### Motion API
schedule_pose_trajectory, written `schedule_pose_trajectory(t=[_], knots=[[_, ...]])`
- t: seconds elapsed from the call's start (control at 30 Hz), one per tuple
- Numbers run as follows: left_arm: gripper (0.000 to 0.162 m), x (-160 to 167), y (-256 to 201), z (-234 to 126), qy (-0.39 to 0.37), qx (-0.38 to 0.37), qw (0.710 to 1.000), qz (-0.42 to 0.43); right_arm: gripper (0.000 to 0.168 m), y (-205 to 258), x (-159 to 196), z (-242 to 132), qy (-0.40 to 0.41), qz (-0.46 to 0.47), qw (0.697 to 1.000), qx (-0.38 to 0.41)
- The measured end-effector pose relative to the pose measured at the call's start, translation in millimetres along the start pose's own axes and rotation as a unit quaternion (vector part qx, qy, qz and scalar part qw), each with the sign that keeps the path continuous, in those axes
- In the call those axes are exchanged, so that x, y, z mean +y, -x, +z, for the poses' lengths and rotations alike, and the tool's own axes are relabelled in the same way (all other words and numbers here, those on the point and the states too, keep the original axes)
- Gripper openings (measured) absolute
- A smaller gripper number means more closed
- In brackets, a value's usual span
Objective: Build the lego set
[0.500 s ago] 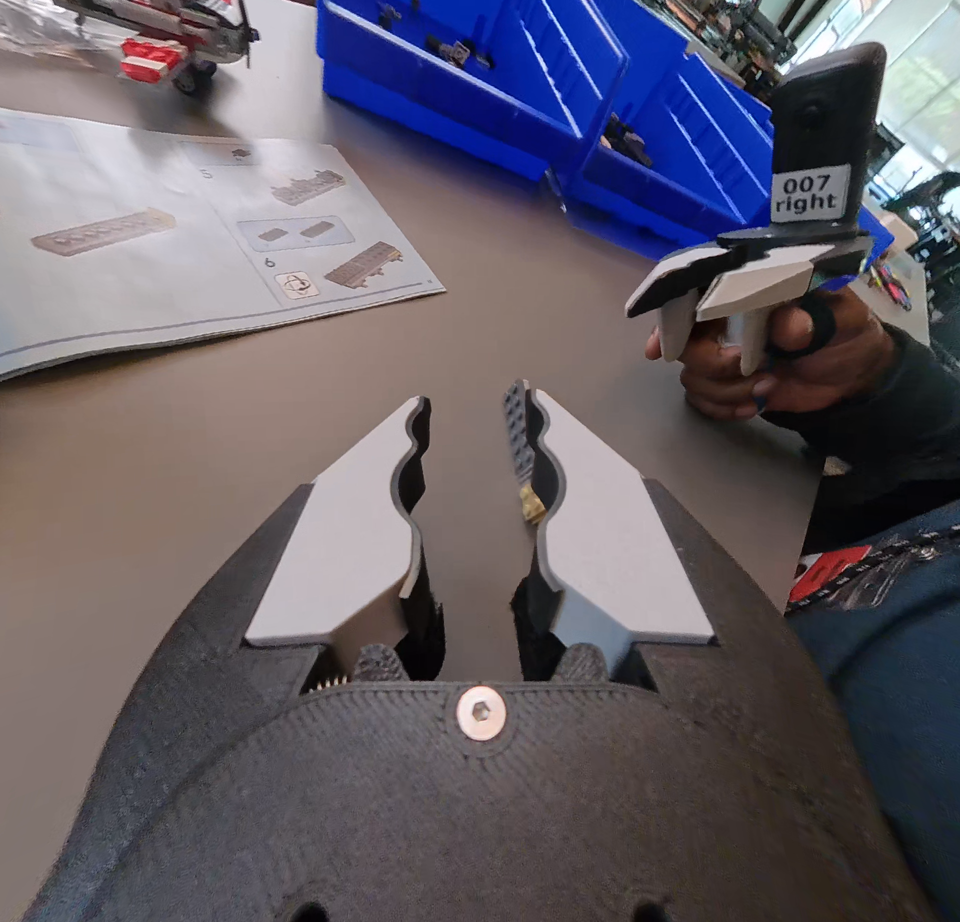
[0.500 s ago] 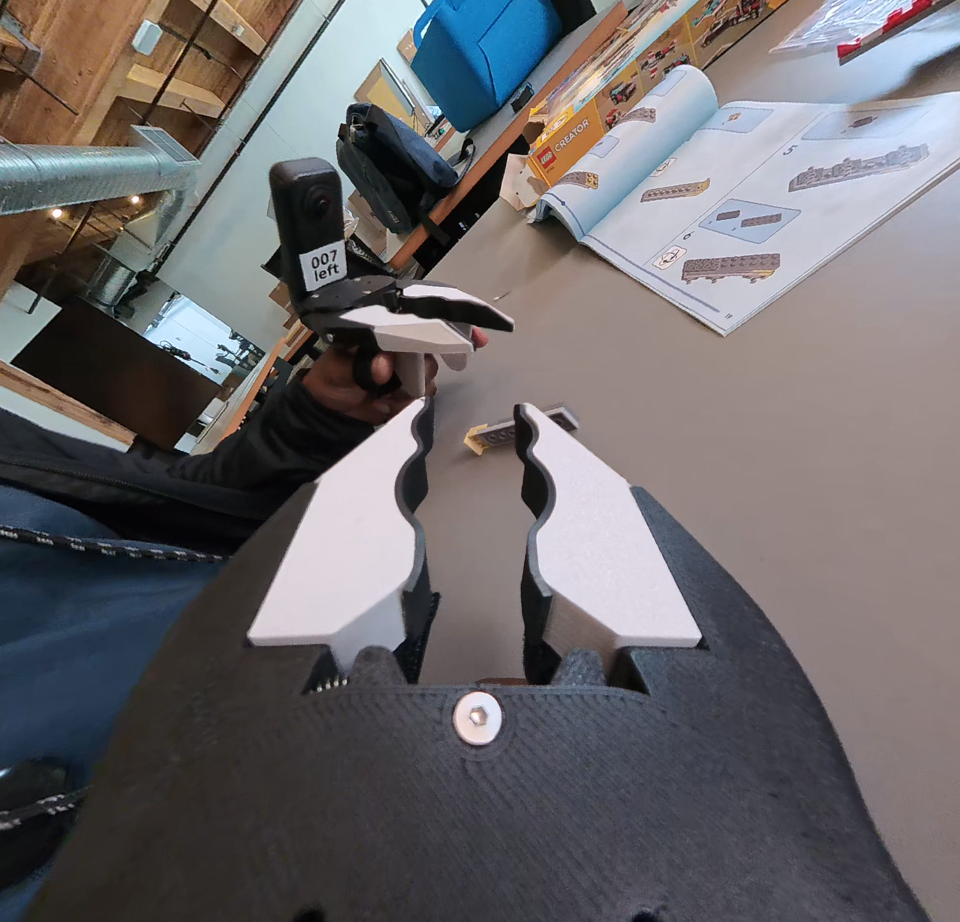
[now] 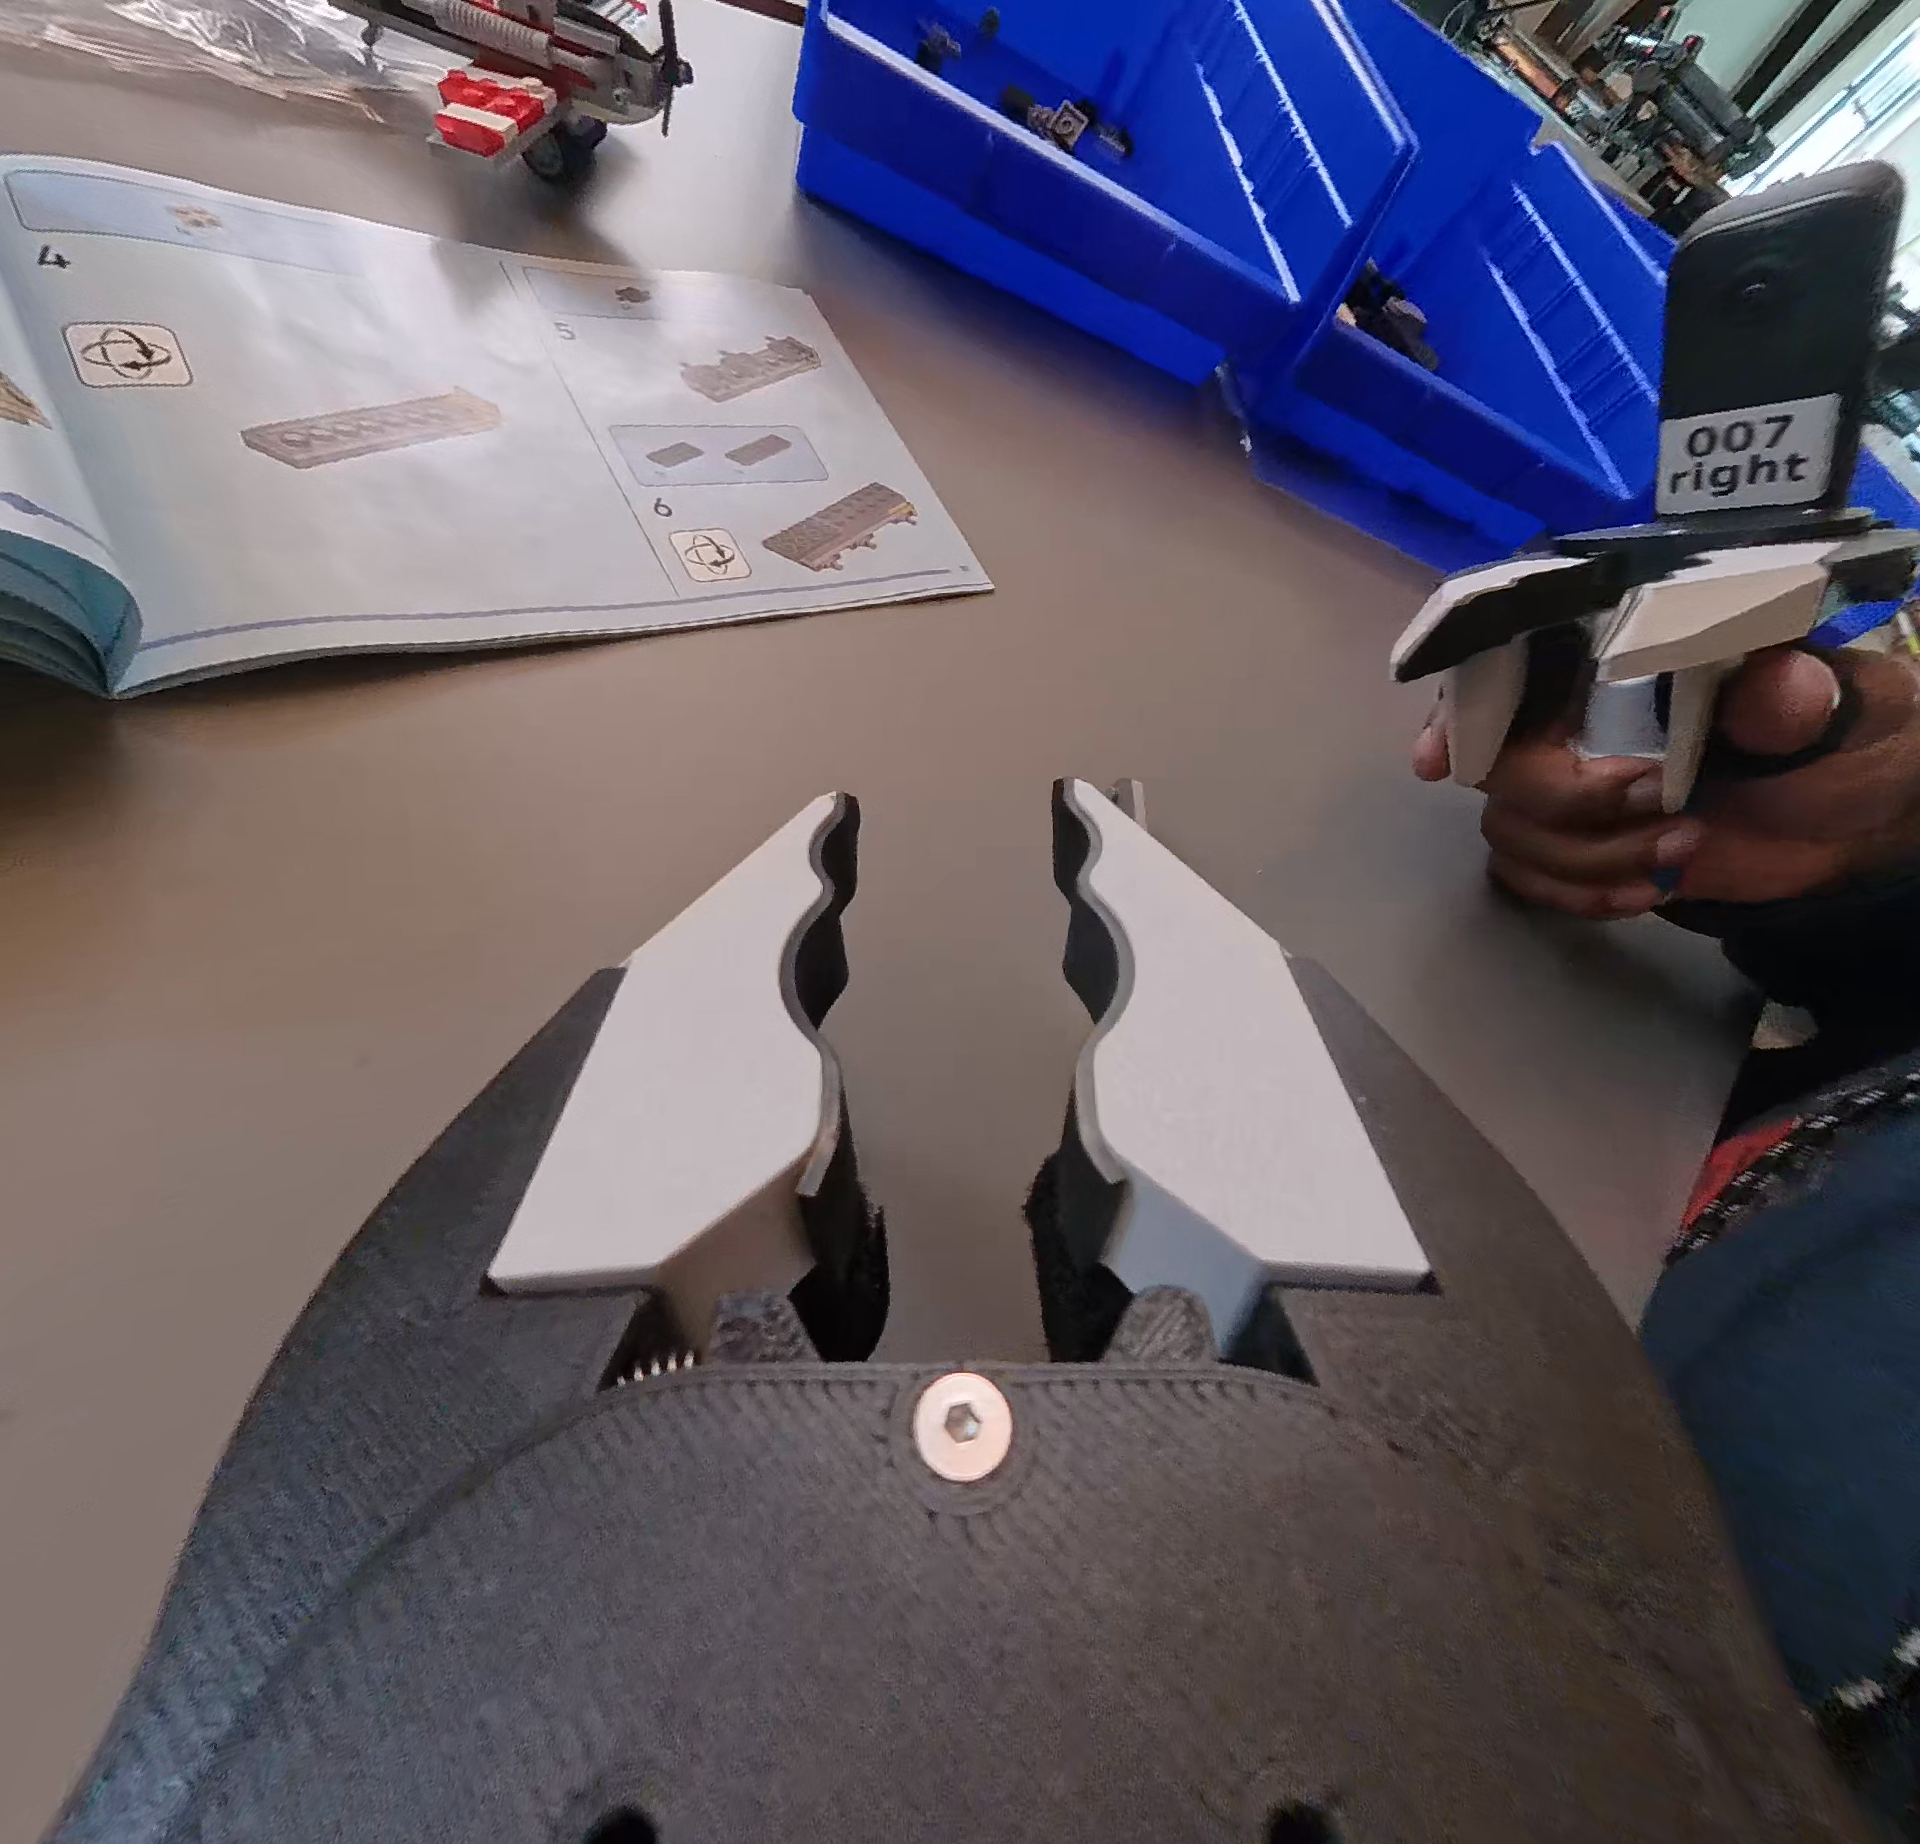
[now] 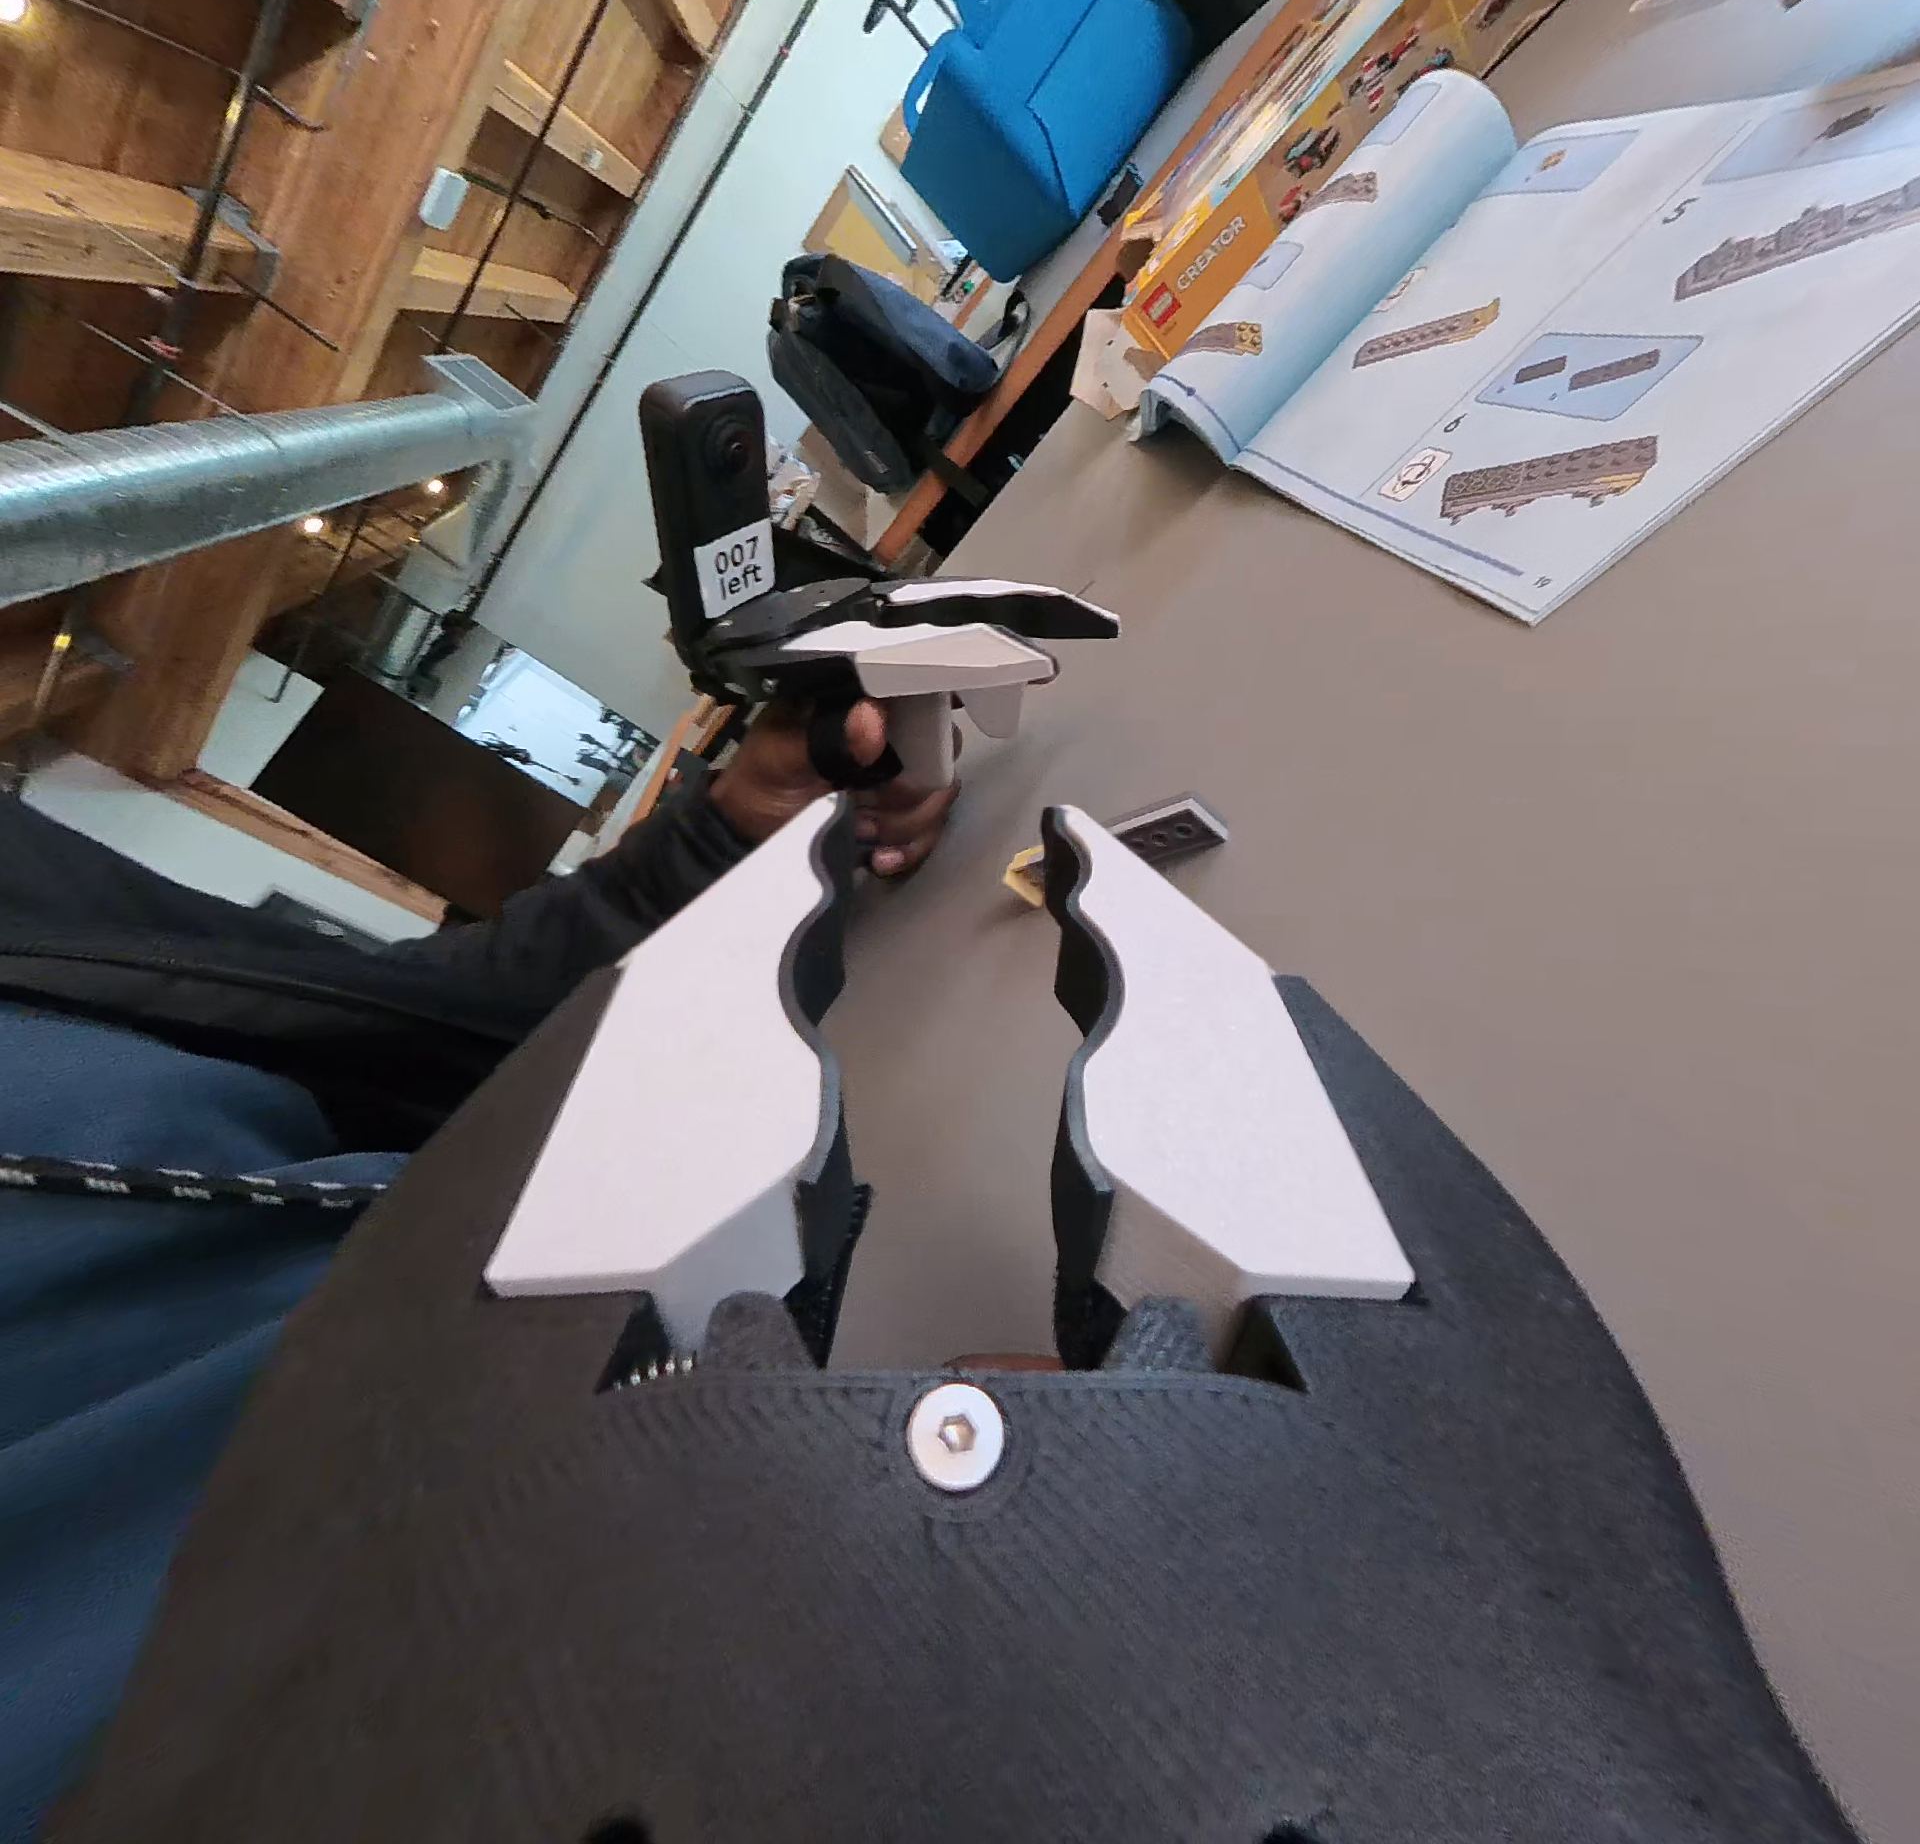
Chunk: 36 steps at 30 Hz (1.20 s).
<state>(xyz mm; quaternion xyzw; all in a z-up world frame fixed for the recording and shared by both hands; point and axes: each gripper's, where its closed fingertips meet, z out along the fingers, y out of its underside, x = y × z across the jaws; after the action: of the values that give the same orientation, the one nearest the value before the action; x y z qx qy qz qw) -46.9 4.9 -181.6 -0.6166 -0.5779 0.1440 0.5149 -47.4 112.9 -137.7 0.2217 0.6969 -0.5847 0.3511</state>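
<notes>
Early on: small grey plate assembly (image 4: 1158, 838) lies mid-tabletop, just past right gripper (image 4: 945, 828). Both it & left gripper (image 3: 956, 818) spread, holding nothing. Manual (image 3: 416, 464) open; most building left, I'd say.

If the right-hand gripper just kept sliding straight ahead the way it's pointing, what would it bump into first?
Probably the small grey-and-tan lego piece lying on the table, just past the right gripper and its open jaws, slightly to one side. Depth is hard to judge; it might slip past it.

Blue armchair (image 4: 1039, 101), dark backpack (image 4: 862, 371)
</notes>
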Motion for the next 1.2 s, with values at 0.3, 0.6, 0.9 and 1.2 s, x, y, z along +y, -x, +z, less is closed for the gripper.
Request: schedule_pose_trajectory(t=[0.3, 0.6, 0.9, 1.2], knots=[[0.038, 0.4, -2.5, 0.0, 0.002, 0.026, 1.0, -0.017, 0.041, 14.3, 3.8, -11.8, 0.015, 0.011, 0.998, -0.054], [0.037, 3.0, -4.1, 2.2, 0.014, 0.04, 0.999, -0.024, 0.044, 22.2, 6.0, -19.2, 0.027, 0.018, 0.996, -0.081], [0.037, 1.9, -1.8, 1.9, 0.007, 0.018, 1.0, -0.011, 0.045, 30.7, 15.9, -16.7, 0.054, 0.001, 0.994, -0.092], [0.037, 2.1, -1.3, 2.3, 0.009, 0.025, 0.999, -0.023, 0.045, 24.6, 12.8, -19.1, 0.047, 0.009, 0.996, -0.082]])
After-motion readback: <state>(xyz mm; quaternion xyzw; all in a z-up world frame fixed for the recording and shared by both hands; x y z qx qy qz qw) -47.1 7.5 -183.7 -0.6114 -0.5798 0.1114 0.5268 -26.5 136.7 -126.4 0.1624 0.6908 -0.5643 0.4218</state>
